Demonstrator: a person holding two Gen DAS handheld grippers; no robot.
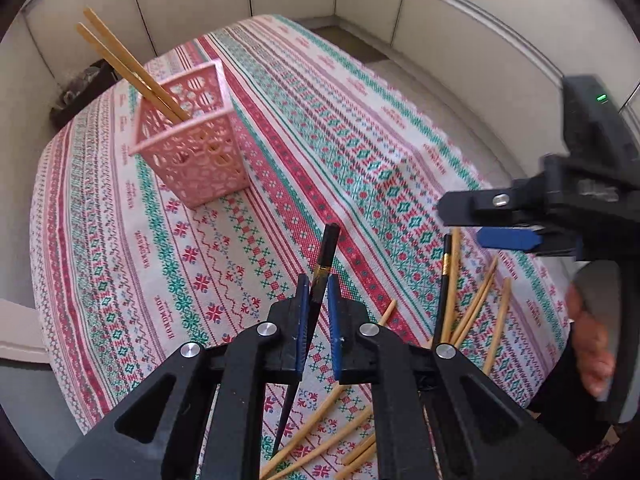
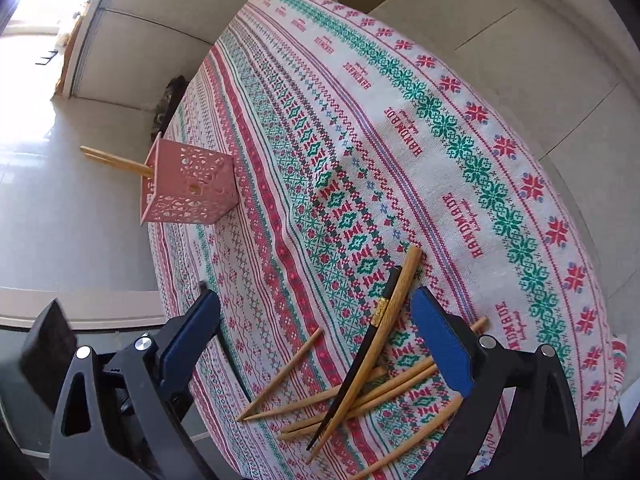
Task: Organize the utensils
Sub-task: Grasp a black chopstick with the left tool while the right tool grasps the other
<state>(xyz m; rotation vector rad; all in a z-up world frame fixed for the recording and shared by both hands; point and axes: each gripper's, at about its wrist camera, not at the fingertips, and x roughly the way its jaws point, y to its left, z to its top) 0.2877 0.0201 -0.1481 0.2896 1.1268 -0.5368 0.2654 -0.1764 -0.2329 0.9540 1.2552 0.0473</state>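
My left gripper (image 1: 318,286) is shut on a black chopstick (image 1: 325,258) with a gold band, held above the cloth, tip pointing down. A pink perforated basket (image 1: 192,148) stands at the far left with two wooden chopsticks (image 1: 120,60) leaning in it; it also shows in the right wrist view (image 2: 186,188). My right gripper (image 2: 316,320) is open and empty above a loose pile of wooden chopsticks (image 2: 360,396) and one black chopstick (image 2: 360,364). The right gripper (image 1: 472,220) shows at the right of the left wrist view.
The table is covered by a patterned red, green and white cloth (image 1: 280,128). More wooden chopsticks (image 1: 472,308) lie on it near the right edge. White walls enclose the table. A dark object (image 1: 80,88) sits on the floor behind the basket.
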